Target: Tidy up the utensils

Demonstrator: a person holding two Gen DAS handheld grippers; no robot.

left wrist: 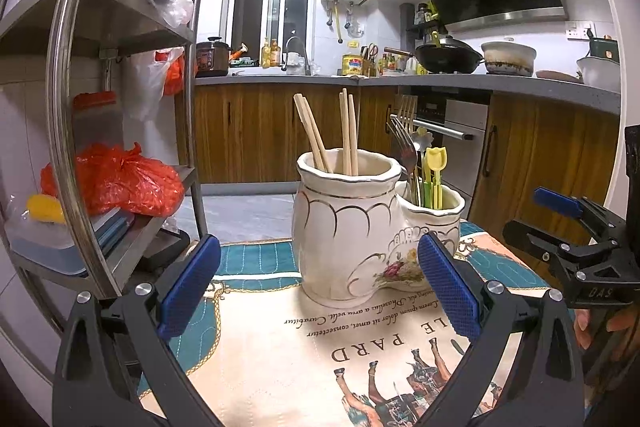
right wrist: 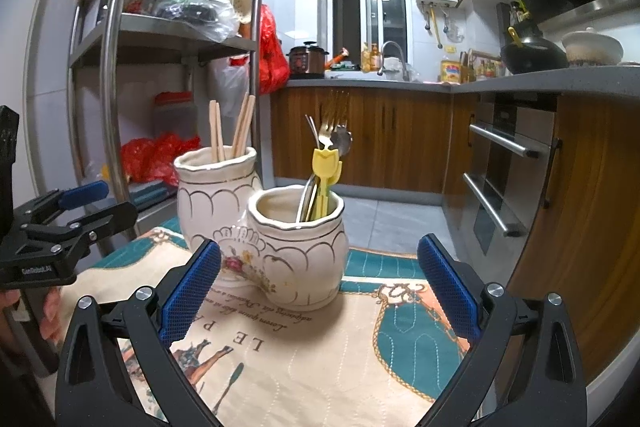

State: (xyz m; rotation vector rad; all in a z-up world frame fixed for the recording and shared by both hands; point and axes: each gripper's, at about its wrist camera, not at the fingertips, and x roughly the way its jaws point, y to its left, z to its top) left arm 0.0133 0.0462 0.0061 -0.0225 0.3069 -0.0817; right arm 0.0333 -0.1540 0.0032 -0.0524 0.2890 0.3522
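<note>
A white ceramic double holder [left wrist: 344, 235] stands on the printed tablecloth [left wrist: 280, 347]. Its tall pot holds wooden chopsticks [left wrist: 346, 131]. Its low pot [left wrist: 436, 215] holds forks [left wrist: 404, 143], spoons and yellow-green plastic picks [left wrist: 434, 171]. My left gripper [left wrist: 320, 287] is open and empty, just in front of the holder. In the right wrist view the holder [right wrist: 276, 243] stands ahead with chopsticks [right wrist: 232, 127] in the tall pot and forks [right wrist: 332, 135] and yellow picks [right wrist: 326, 171] in the low one. My right gripper [right wrist: 320, 287] is open and empty in front of it.
A steel shelf rack [left wrist: 80, 107] with red bags [left wrist: 116, 179] stands to the left of the table. Wooden cabinets and an oven [right wrist: 504, 171] stand beyond the right side. The right gripper shows at the right edge of the left wrist view [left wrist: 576, 227]. The left gripper shows at the left edge of the right wrist view [right wrist: 60, 223].
</note>
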